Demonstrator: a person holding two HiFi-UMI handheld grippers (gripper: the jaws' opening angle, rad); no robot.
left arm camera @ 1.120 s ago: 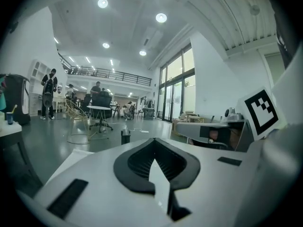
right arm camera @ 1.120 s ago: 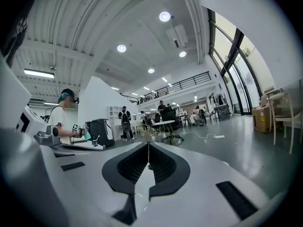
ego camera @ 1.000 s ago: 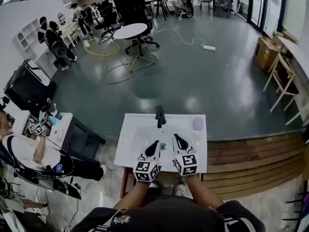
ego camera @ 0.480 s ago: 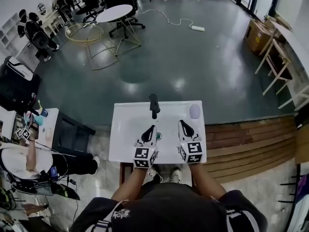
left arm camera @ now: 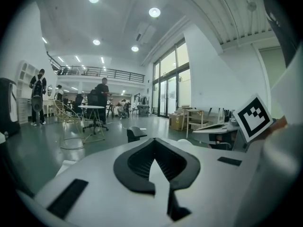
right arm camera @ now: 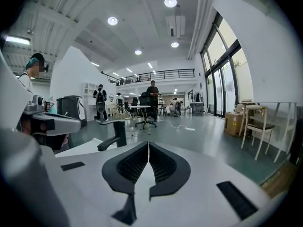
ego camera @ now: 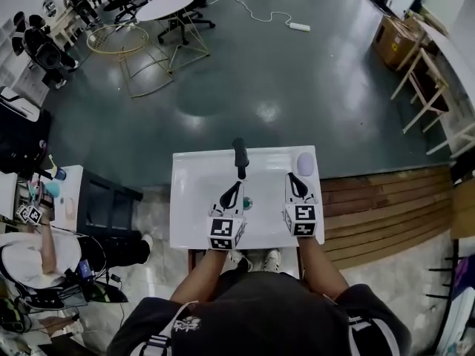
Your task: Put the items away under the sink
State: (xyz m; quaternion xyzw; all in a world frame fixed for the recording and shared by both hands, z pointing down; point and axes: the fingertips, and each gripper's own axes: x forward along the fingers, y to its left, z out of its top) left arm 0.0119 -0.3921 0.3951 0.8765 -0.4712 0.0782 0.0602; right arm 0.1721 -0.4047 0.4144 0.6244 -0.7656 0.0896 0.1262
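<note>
Both grippers hang over the white sink (ego camera: 189, 199) at the centre of the head view, side by side and apart. The left gripper (ego camera: 234, 189) is clenched with nothing in it, and its own view shows the black pads meeting in one line. The right gripper (ego camera: 294, 178) is clenched too, and empty.

A small teal item (ego camera: 247, 202) lies in the basin just right of the left gripper's tip. It is too small to identify, and both gripper views lose it behind the gripper bodies. A pale rounded item (ego camera: 305, 163) sits at the sink's upper right corner, just above the right gripper, and its kind is unclear. The black faucet (ego camera: 239, 156) stands at the sink's far edge, between the two tips.

The space under the sink is hidden beneath its top — only shoes (ego camera: 256, 259) show at the near edge.
</note>
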